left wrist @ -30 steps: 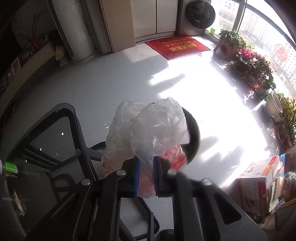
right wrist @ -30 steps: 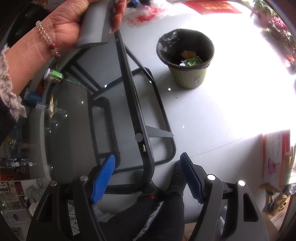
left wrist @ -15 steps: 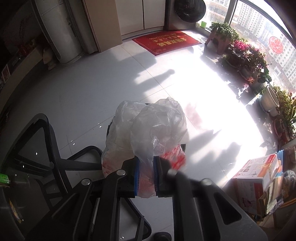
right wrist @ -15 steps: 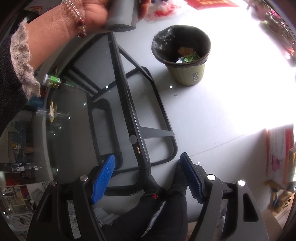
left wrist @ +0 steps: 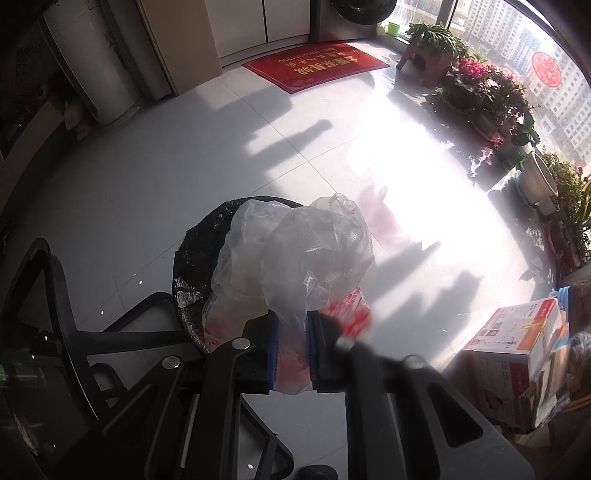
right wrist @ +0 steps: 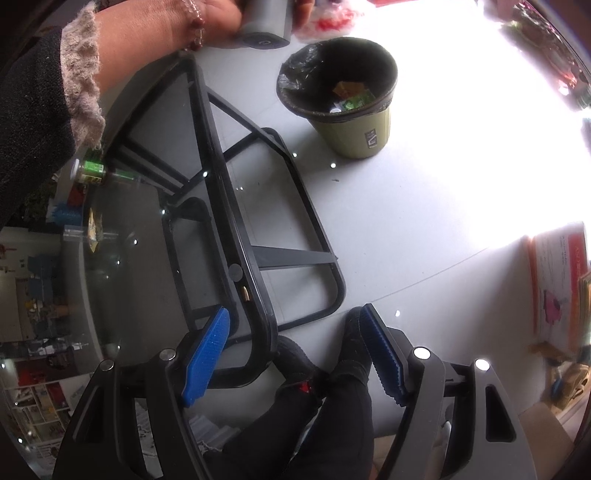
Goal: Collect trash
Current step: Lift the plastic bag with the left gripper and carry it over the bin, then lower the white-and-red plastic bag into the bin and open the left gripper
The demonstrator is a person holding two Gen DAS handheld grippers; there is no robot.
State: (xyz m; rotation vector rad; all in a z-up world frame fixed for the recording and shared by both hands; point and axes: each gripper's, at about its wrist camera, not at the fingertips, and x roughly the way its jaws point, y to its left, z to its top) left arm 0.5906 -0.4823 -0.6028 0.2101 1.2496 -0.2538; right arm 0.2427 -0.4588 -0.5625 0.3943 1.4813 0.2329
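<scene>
A: Table frame (left wrist: 55, 295) in black, with glass top, fills the lower left of the left wrist view. What sits beside it?

B: Bin (left wrist: 207, 254), lined with a black bag, stands on the pale tiled floor (left wrist: 147, 177) just right of the frame. Crumpled clear plastic bag (left wrist: 295, 258), printed red on one corner, hangs in front of the bin's mouth and hides much of the rim.

A: And the fingers?

B: Left gripper (left wrist: 291, 350): blue pads almost together, clamped on the bag's gathered lower part. Further right: cardboard boxes (left wrist: 517, 350) on the floor, potted plants (left wrist: 487, 92) along the window.

A: Right wrist view, same order?

B: Sleeve and hand (right wrist: 207, 22) at upper left, gripping the grey handle of the other tool. Below it, a green can (right wrist: 88, 171) on the glass table. Centre: right gripper (right wrist: 295, 343), blue pads wide apart, nothing between them; the person's dark shoes show in the gap. Upper right: the olive bin (right wrist: 354, 122), holding small wrappers, with the red-printed bag (right wrist: 325, 18) above its far rim.
</scene>
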